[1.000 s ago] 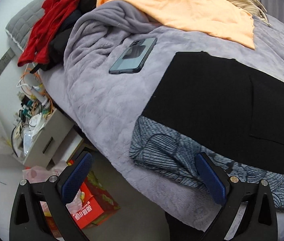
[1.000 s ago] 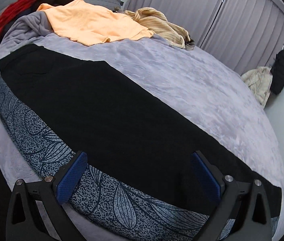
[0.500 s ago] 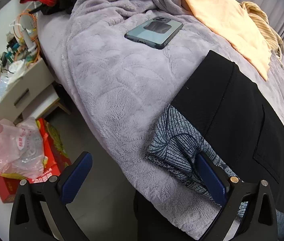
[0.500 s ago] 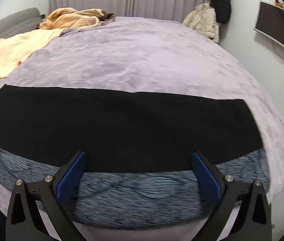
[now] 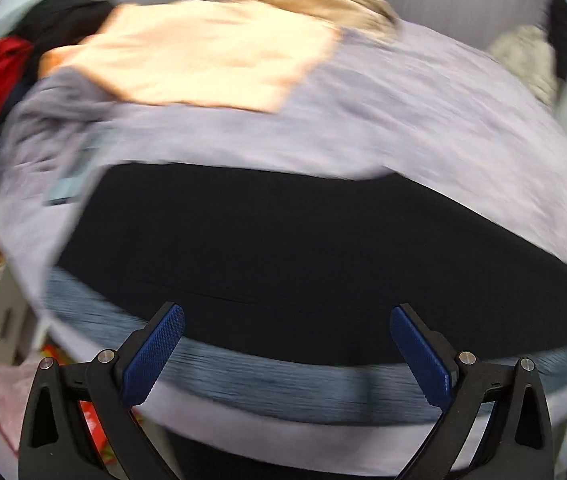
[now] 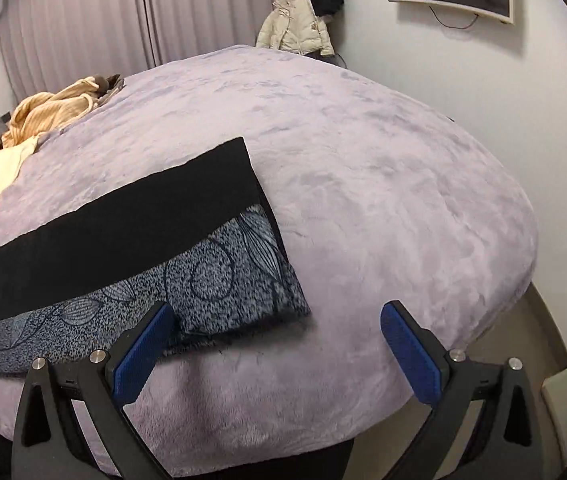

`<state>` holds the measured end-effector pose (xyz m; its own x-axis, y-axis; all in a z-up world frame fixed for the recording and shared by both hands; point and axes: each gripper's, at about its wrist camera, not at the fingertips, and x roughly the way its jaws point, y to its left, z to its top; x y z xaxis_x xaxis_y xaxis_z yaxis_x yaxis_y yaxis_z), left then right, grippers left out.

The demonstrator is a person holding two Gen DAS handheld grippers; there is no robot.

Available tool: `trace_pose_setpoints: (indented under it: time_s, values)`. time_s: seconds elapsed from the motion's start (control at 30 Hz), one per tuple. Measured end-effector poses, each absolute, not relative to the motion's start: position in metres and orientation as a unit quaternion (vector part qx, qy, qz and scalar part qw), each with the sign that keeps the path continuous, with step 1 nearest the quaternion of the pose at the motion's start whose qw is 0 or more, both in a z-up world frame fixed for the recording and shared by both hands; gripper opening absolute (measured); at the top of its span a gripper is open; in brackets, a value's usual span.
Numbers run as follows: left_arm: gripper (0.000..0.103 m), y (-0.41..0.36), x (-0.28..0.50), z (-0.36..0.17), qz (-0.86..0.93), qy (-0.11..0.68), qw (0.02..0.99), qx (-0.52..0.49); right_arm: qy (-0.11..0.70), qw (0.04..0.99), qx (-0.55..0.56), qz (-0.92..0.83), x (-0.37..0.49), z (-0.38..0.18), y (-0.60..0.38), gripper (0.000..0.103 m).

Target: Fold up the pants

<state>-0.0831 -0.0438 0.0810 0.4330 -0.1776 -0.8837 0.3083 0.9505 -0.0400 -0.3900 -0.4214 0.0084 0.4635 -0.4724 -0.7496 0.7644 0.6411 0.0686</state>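
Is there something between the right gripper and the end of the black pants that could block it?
Nothing visible blocks it. The right gripper is open just above the bed cover, and the end of the black pants lies close ahead on the patterned fabric, with only bare cover between them.
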Motion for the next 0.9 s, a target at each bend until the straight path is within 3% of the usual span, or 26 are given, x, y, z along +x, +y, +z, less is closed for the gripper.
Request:
trace_pose_setpoints:
  time_s: [0.23, 0.43, 0.63, 0.9]
  values:
    - [0.103, -0.219, -0.135, 0.037, -0.261, 0.504, 0.797, 0.205, 0.376, 0.835, 0.210, -0.343, -0.396, -0.008, -0.393, 0.103]
    - [0.103, -0.307, -0.091, 0.048, -0.247, 0.498, 0.805, 0.207, 0.356, 0.841, 0.236, -0.330, -0.399, -0.012, -0.390, 0.103]
    - [0.103, -0.330, -0.085, 0.061, -0.247, 0.527, 0.794, 0.176, 0.342, 0.847, 0.258, -0.316, -0.399, -0.011, -0.382, 0.103]
    - [0.103, -0.313, -0.137, 0.028, -0.224, 0.508, 0.803, 0.218, 0.326, 0.847, 0.286, -0.307, -0.394, -0.012, -0.387, 0.103]
